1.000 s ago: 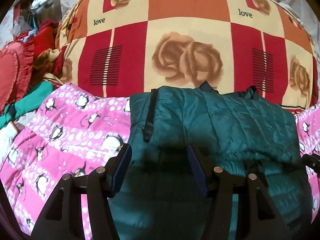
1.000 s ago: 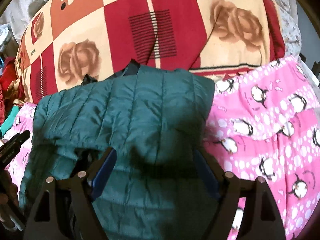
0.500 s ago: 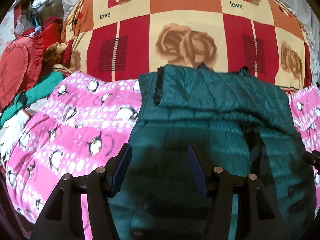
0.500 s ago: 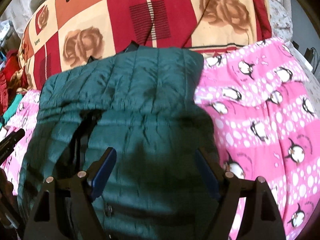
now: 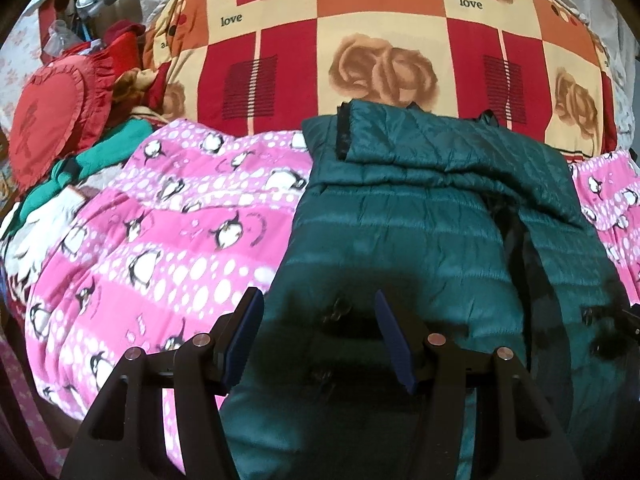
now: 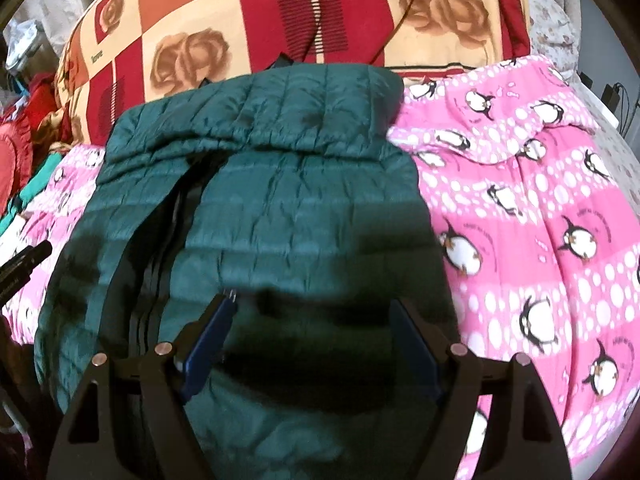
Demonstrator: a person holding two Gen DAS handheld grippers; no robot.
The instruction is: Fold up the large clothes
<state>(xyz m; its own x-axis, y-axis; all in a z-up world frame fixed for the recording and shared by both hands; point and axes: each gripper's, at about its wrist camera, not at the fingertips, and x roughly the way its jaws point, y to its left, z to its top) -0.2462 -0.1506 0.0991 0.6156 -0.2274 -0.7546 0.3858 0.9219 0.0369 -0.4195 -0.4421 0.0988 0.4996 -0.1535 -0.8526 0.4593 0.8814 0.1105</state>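
One green quilted jacket (image 5: 400,232) lies on one pink penguin blanket (image 5: 180,232). One large rose-patterned quilt (image 5: 380,40) sits behind them, one red heart-shaped cushion (image 5: 44,120) at the bed's left edge. Two tools appear, left tool (image 5: 316,328) and right tool (image 6: 310,332).

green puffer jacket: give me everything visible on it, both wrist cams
The green puffer jacket is dark teal, quilted in stitched panels, with a slightly shiny, nylon-like shell. It lies flat on the pink penguin blanket, its far end folded over toward the camera; that end reaches the patchwork rose quilt. A dark opening with black trim runs lengthwise, and black trim edges the fold's corner. The near part is in shadow. Both the left gripper and right gripper are open above it, fingers gripping nothing.
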